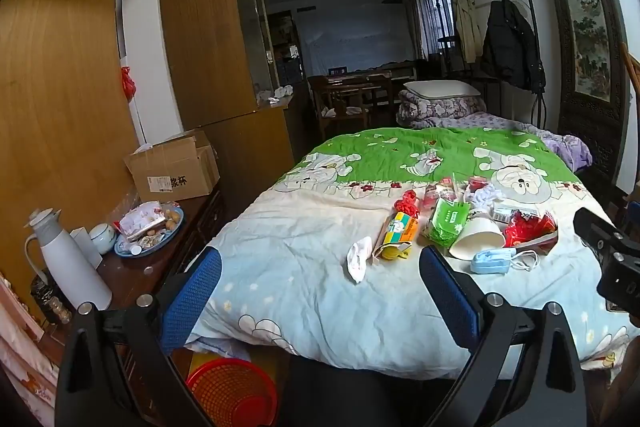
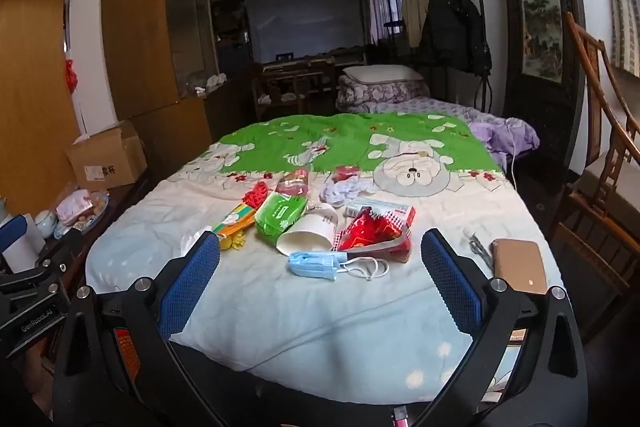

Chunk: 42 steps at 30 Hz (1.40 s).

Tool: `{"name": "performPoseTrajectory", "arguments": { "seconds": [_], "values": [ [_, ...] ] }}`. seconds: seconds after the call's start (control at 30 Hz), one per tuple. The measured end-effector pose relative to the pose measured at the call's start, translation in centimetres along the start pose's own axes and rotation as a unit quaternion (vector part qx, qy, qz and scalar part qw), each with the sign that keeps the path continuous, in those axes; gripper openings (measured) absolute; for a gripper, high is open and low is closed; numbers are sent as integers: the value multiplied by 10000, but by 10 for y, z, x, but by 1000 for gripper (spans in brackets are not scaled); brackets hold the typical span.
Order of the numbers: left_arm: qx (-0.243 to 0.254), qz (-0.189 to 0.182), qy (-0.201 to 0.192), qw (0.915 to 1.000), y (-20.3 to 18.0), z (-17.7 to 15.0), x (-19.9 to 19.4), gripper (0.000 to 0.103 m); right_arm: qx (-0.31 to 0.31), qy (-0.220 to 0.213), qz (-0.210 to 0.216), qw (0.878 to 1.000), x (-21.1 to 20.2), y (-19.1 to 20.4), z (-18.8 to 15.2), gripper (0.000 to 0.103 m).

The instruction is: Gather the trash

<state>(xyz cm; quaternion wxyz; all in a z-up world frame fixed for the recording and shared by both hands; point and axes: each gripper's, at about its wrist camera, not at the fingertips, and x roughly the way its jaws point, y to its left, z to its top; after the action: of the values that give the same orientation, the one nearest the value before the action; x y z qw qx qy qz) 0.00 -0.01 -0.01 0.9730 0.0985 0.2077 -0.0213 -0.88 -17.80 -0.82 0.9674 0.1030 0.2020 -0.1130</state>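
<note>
Both grippers, left gripper (image 1: pixel 320 287) & right gripper (image 2: pixel 320 275), spread wide, nothing held. Blue face mask (image 2: pixel 316 264) just ahead of right tips: light, floppy, so pinch the folded body, not the loops. Paper cup (image 2: pixel 310 231) behind it crushes easily.

The cardboard box (image 1: pixel 172 167) on the side cabinet carries the printed characters "浆杯" beside a small unreadable label, and the left gripper's black body (image 2: pixel 36 323) bears the white brand "GenRobot.AI".

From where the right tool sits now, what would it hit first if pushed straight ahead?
Probably the blue face mask, lying on the quilt between the open right tool fingers' line; the paper cup lies just beyond. Depth is uncertain.
</note>
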Motion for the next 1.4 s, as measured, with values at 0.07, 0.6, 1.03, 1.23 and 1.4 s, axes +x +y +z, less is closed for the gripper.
{"name": "performPoseTrajectory", "arguments": {
  "seconds": [0.07,0.6,1.03,1.23,1.4],
  "values": [
    [5,10,-3,10000,-2,-1,-1,97,-3,-21,84,10000,-1,1,0,97],
    [-19,-2,23,10000,-1,-2,0,97,38,32,261,9996,-3,7,0,97],
    [-18,7,22,10000,-2,-8,3,97,-145,73,215,9996,-4,6,-1,97],
    [-21,-8,32,10000,-1,-7,4,97,-158,-238,262,9992,-7,6,-3,97],
    [-29,-11,32,10000,-1,-7,4,97,-146,-151,259,9994,-6,6,-3,97]
  ]
}}
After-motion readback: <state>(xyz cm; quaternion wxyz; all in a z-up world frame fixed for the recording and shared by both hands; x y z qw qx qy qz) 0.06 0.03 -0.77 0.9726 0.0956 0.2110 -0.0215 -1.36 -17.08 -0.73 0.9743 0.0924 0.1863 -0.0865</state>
